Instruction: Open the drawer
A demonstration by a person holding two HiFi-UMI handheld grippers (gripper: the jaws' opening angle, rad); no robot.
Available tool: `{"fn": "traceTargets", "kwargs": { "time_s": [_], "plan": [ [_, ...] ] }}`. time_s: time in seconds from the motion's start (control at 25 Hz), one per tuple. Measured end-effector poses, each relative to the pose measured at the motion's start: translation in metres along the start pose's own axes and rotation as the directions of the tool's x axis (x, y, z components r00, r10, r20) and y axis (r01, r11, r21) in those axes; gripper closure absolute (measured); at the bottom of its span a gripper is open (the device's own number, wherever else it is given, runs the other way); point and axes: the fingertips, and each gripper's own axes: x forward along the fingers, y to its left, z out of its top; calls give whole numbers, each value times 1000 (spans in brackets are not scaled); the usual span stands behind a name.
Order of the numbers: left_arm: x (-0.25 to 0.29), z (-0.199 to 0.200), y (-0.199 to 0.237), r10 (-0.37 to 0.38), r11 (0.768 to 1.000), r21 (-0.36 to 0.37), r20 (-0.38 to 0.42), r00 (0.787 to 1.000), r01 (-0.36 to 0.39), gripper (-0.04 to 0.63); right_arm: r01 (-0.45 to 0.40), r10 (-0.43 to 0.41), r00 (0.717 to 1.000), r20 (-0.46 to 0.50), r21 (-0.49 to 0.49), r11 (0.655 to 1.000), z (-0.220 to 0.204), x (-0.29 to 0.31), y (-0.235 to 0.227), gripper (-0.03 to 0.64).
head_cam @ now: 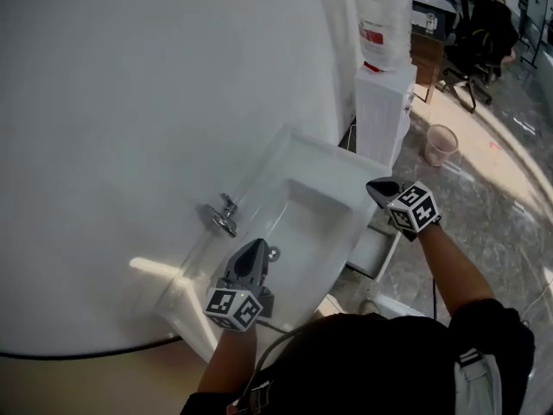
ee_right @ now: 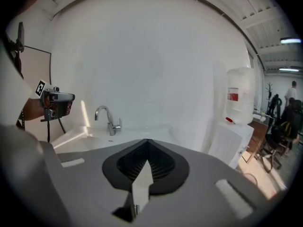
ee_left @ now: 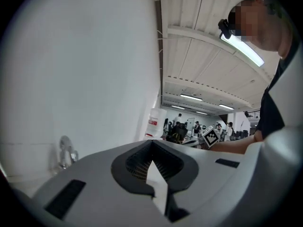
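While we hold both claws above the white ceramic washbasin (head_cam: 304, 147), each has its jaws pressed together with nothing between them. Our left gripper (head_cam: 256, 245) hangs over the bowl's near end, across from the chrome tap (head_cam: 225, 216) at the wall-side edge. Our right gripper (head_cam: 375, 186) sits over the edge away from the wall. Below that edge the white drawer (head_cam: 373, 247) juts out, apart from both claws.
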Motion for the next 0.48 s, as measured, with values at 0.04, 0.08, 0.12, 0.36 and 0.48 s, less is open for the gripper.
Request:
{"fn": "traceTargets", "kwargs": {
  "time_s": [0.04, 0.08, 0.12, 0.36, 0.48],
  "plan": [
    [-19, 8, 12, 41, 999, 2, 16, 999, -41, 595, -27, 27, 1000, 5, -26, 999, 15, 10, 11, 615],
    [-38, 16, 22, 81, 997, 7, 34, 996, -81, 595, -55, 56, 998, 10, -55, 997, 29, 21, 23, 616],
    [-58, 23, 32, 120, 993, 10, 54, 991, -121, 595, -83, 84, 996, 13, -81, 993, 43, 32, 36, 615],
    [-176, 39, 78, 342, 940, -37, 159, 926, -340, 595, -241, 247, 969, 17, -178, 954, 97, 83, 128, 617],
    [-234, 40, 91, 444, 895, -58, 190, 876, -442, 595, -331, 342, 939, 22, -199, 922, 118, 106, 184, 616]
  ]
}}
